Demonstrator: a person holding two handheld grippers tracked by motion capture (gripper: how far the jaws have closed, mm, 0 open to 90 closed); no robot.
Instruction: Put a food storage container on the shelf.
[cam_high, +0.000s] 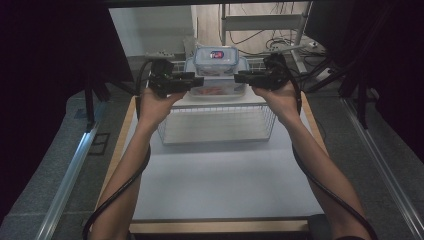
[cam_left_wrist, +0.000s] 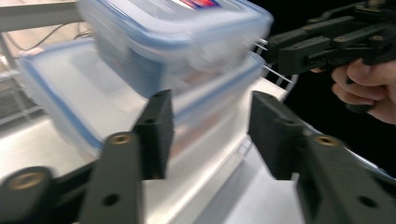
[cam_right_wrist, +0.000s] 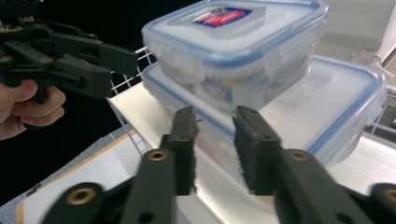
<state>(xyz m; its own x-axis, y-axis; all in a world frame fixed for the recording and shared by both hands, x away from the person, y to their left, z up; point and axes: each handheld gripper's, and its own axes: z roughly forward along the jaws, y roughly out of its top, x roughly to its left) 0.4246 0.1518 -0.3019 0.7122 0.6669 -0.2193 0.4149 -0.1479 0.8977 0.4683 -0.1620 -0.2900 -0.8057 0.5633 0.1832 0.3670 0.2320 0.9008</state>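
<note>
A small clear box with a blue-rimmed lid (cam_high: 216, 60) (cam_left_wrist: 182, 28) (cam_right_wrist: 238, 42) is stacked on a larger flat clear box (cam_high: 217, 86) (cam_left_wrist: 70, 93) (cam_right_wrist: 336, 102). Both rest on the white top of a wire basket (cam_high: 217, 124). My left gripper (cam_high: 196, 80) (cam_left_wrist: 215, 135) is at the large box's left side, open wide, with that box's corner between its jaws. At the right side is my right gripper (cam_high: 241, 77) (cam_right_wrist: 215, 149), its jaws a narrow gap apart at the large box's near corner. Each gripper also appears in the other's view (cam_left_wrist: 317, 46) (cam_right_wrist: 93, 60).
The basket stands at the far half of a white table mat (cam_high: 220, 180), with bare mat in front of it. Beyond the table are a metal frame (cam_high: 260, 22) and cables on the floor (cam_high: 280, 45). Dark curtains hang on both sides.
</note>
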